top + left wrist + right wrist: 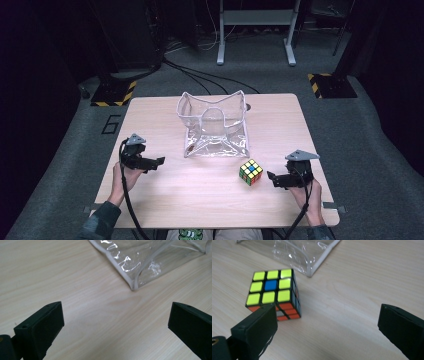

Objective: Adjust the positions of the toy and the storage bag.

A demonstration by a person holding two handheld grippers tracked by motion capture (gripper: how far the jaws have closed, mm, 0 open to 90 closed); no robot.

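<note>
Multicolour 3x3 puzzle cube (251, 172) on light wood bench (200, 195), just in front of clear plastic pouch (215, 125). Right tongs (270, 177) wide open, empty, nearer; cube just to their left. Left tongs (161, 161) open, empty, well apart.

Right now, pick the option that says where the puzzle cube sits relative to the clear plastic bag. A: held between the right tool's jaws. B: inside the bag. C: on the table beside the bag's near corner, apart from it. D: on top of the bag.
C: the puzzle cube stands on the wooden table just off the near corner of the clear plastic bag, with bare wood between them, and the right tool is open beside it.
</note>
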